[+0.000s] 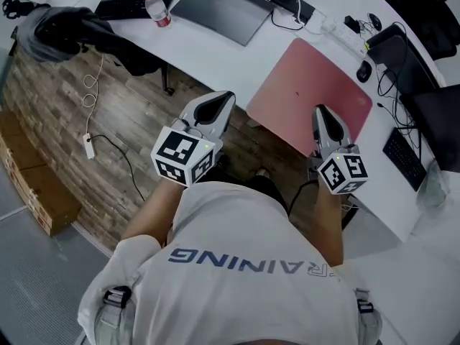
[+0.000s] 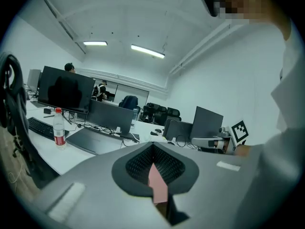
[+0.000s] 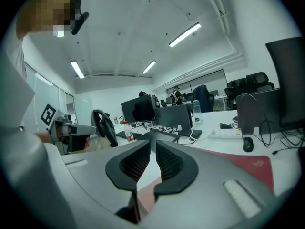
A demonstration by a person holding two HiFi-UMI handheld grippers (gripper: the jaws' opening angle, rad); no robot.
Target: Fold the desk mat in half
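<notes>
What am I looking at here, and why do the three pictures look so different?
No robot here: a person at a white desk holds a two-jaw hand tool in each hand, the left gripper and the right gripper. The patterned cubes are part of those tools. The top-down picture comes from a camera on the person's head; the other two come from cameras riding on each gripper, looking along its jaws. On the desk lie a pink desk mat, flat and unfolded, a water bottle, a keyboard and a mouse. Nothing looks held. The right gripper's jaws stand apart over the mat's near edge. The left gripper's are almost together beside the mat's corner, a sliver of pink showing between them; whether they are fully shut is unclear.
</notes>
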